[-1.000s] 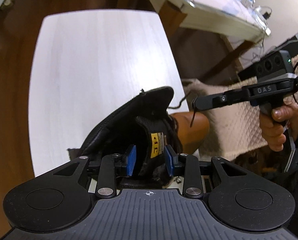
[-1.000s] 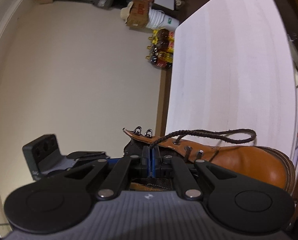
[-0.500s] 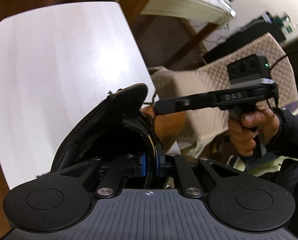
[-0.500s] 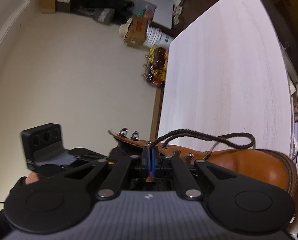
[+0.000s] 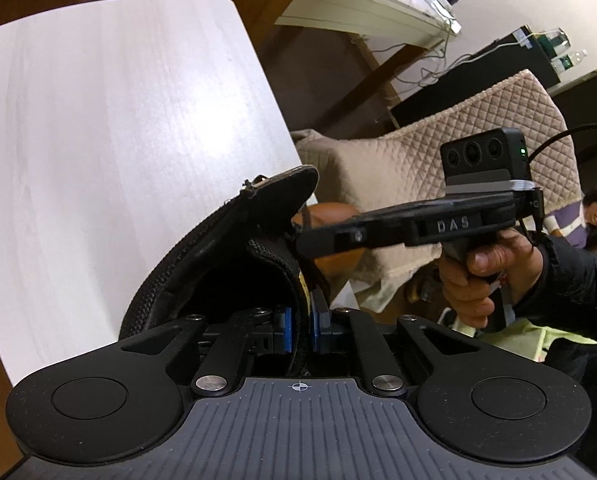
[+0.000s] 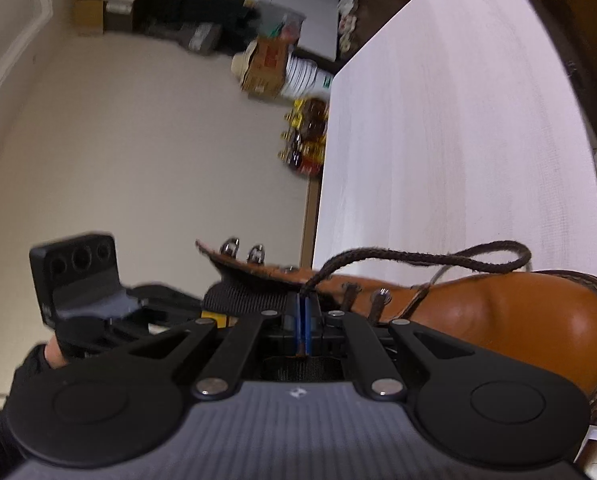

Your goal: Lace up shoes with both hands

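1. Boot [image 6: 510, 312], tan leather with a black padded lining, lies on its side at the near edge of the white table [image 5: 118, 120], toe pointing away from the left gripper.
2. The left gripper [image 5: 300, 330] points steeply down at the boot's open top. Its blue pads [image 5: 284, 330] have closed within the last second and now pinch the black tongue [image 5: 234, 248] and its yellow label between them.
3. The right gripper [image 6: 301, 322] reaches in from the side, almost level. Its jaws are closed on the dark braided lace [image 6: 418, 258], whose end sticks out behind the pads.
4. From the pads the lace rises, arcs over the side of the boot in a long loop, and bends back down toward the eyelets.
5. Two metal lace hooks [image 6: 242, 250] stand on the upper flap of the boot, just beyond the right gripper's tips.
6. In the left wrist view a bare hand [image 5: 486, 276] in a dark sleeve grips the handle of the right gripper, whose fingers end beside the tongue.
7. A quilted beige cover [image 5: 438, 140] lies behind the table, and bottles [image 6: 304, 140] stand on the floor by the far wall.
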Tool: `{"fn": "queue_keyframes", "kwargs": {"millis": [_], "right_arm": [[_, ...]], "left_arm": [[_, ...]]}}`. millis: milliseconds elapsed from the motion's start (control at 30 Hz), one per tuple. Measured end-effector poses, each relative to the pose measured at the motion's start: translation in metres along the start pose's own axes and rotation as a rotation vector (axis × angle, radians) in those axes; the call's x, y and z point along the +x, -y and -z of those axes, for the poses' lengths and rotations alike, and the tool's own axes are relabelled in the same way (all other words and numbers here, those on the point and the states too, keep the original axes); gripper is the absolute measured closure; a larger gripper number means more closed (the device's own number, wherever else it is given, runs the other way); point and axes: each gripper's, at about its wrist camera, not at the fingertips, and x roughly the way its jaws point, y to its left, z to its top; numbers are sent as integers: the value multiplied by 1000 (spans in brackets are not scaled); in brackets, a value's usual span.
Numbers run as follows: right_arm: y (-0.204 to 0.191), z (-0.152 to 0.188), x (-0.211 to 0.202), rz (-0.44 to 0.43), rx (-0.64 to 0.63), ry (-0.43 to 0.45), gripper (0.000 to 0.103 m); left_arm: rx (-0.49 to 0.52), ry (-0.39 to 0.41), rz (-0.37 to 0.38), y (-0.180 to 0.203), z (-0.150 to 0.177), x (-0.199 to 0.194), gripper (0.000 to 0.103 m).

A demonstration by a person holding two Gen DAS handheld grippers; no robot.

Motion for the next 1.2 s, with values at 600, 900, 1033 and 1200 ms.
{"fn": "queue_keyframes", "kwargs": {"millis": [600,900,1033,1200], "right_arm": [[13,-4,-10,-27,121,9,100],[6,-4,-21,11,107,-15,91],[2,6,-33,33,83,-49,91],[-13,17,-24,47,7,-122,90]], "left_arm": [[-22,15,19,-6,0,2,93],[-95,35,49,-17,2,3,92],[-99,35,53,-16,0,6,93],[-92,35,54,-15,-1,7,93]]}}
